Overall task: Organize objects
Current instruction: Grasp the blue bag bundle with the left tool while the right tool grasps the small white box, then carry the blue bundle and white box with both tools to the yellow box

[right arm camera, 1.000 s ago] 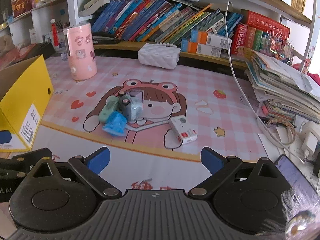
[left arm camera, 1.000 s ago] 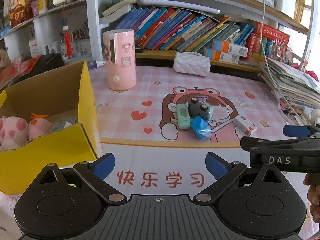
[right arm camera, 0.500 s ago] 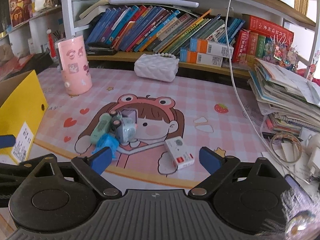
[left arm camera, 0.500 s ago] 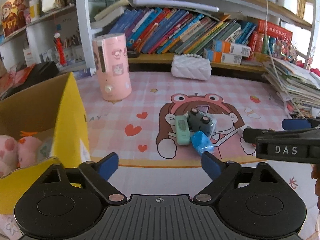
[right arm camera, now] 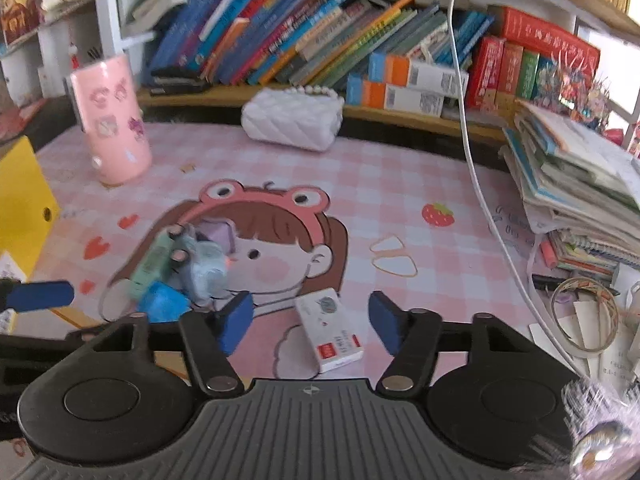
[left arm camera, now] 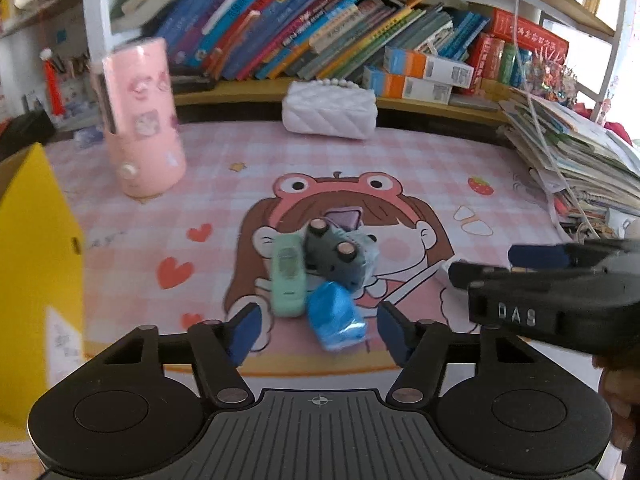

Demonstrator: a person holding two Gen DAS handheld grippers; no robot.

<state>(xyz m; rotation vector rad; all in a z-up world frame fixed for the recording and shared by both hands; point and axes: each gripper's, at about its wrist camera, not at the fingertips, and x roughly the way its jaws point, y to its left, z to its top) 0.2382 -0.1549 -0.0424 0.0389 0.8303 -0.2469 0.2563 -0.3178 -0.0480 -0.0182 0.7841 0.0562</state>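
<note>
Left wrist: left gripper (left arm camera: pixel 318 330) closing, pads not touching anything yet; blue packet (left arm camera: pixel 336 316) between them on pink mat (left arm camera: pixel 420 160), mint case (left arm camera: pixel 287 276) just beside.
Right wrist: right gripper (right arm camera: pixel 310 320) closing, pads clear of white box (right arm camera: pixel 330 328) lying between them on mat.

The left gripper (left arm camera: pixel 318 330) tilts steeply downward, its two blue-padded fingers (left arm camera: pixel 244 332) partly spread and closing, with nothing pressed between the pads. The right gripper (right arm camera: pixel 310 322) tilts down at much the same slant just beside it, its blue-padded fingers (right arm camera: pixel 236 320) likewise part-way apart and closing, with no pad pressing on anything; in the left wrist view its black body reaches in from the right edge with one blue pad showing. A bit of the person's hand (left arm camera: pixel 618 396) shows at that right edge, wrapped behind the right gripper's body.
</note>
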